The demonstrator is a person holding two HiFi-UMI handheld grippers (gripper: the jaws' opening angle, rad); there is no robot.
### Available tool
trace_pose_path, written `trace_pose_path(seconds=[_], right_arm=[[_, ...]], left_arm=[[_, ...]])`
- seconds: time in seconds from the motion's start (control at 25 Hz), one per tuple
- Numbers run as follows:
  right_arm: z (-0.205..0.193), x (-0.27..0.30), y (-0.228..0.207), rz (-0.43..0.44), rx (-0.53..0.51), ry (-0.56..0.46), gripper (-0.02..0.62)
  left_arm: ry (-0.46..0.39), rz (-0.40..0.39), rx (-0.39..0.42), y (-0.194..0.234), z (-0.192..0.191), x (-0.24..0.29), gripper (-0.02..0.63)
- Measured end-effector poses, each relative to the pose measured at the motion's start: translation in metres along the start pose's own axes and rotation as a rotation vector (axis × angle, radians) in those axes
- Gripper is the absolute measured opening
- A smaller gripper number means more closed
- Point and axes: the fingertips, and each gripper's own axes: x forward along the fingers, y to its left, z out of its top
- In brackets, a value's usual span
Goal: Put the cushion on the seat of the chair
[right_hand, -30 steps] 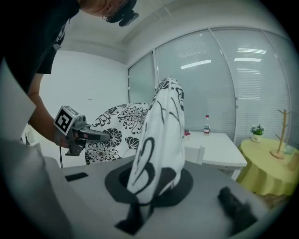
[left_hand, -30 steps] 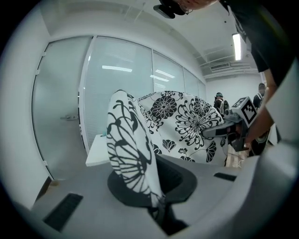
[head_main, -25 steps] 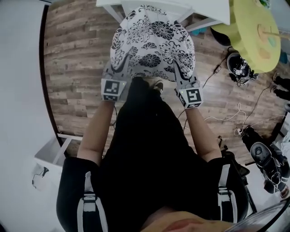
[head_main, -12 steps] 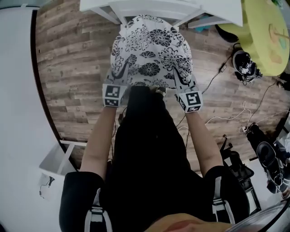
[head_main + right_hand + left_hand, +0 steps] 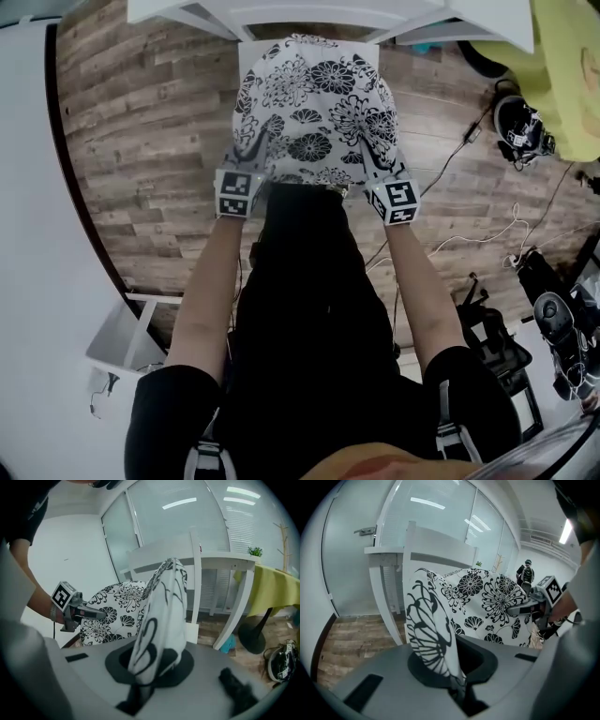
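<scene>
A white cushion (image 5: 314, 103) with black flower print hangs between my two grippers over the white chair's seat (image 5: 246, 54); whether it rests on the seat I cannot tell. My left gripper (image 5: 247, 148) is shut on the cushion's near left edge, and fabric is pinched in its jaws in the left gripper view (image 5: 457, 686). My right gripper (image 5: 368, 152) is shut on the near right edge, with fabric bunched up between its jaws (image 5: 140, 686). The chair's backrest (image 5: 436, 545) stands behind the cushion (image 5: 487, 602). The seat (image 5: 192, 632) shows beyond the cushion (image 5: 161, 616).
A yellow-covered round table (image 5: 572, 75) stands at the right, with a helmet (image 5: 523, 127) and cables (image 5: 487, 234) on the wooden floor beneath. A white table leg (image 5: 234, 611) is right of the chair. A white shelf unit (image 5: 122, 333) sits at the lower left.
Both grippers have come down with the cushion, which now lies lower and squarely over the chair seat. Both grips are unchanged.
</scene>
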Motion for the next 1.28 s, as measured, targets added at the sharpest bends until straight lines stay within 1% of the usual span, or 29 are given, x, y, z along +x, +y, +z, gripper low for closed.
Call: trace_pose_path(seconds=[0.12,0.28,0.52,0.6,0.76,0.96,1.08,1.28], right_arm=[[-0.015,0.02,-0.012,-0.004,0.015,0.04,0.028],[-0.034,0.045,-0.023,-0.007,0.049,0.093,0.028],[-0.065,0.079,-0.041,-0.017,0.17,0.17,0.029],[-0.074,0.089,-0.046,-0.027,0.191,0.187,0.029],[-0.088,0.108,-0.058,-0.04,0.201,0.227,0.038],[-0.1,0.121,-0.067,-0.053,0.197,0.28,0.052],[-0.107,0.125,-0.071,-0.065,0.201,0.306,0.063],[-0.112,0.128,-0.079,-0.084,0.202,0.34,0.114]], left_arm=[[0.026,-0.002,-0.026,0.01,-0.014,0.023,0.034],[0.082,0.001,-0.071,0.019,-0.037,0.047,0.034],[0.17,-0.016,-0.055,0.031,-0.053,0.083,0.046],[0.192,-0.019,-0.049,0.037,-0.057,0.092,0.048],[0.23,-0.026,-0.043,0.045,-0.066,0.11,0.051],[0.286,-0.028,-0.061,0.05,-0.079,0.126,0.069],[0.314,-0.018,-0.068,0.053,-0.085,0.131,0.089],[0.353,0.015,-0.089,0.061,-0.091,0.133,0.146]])
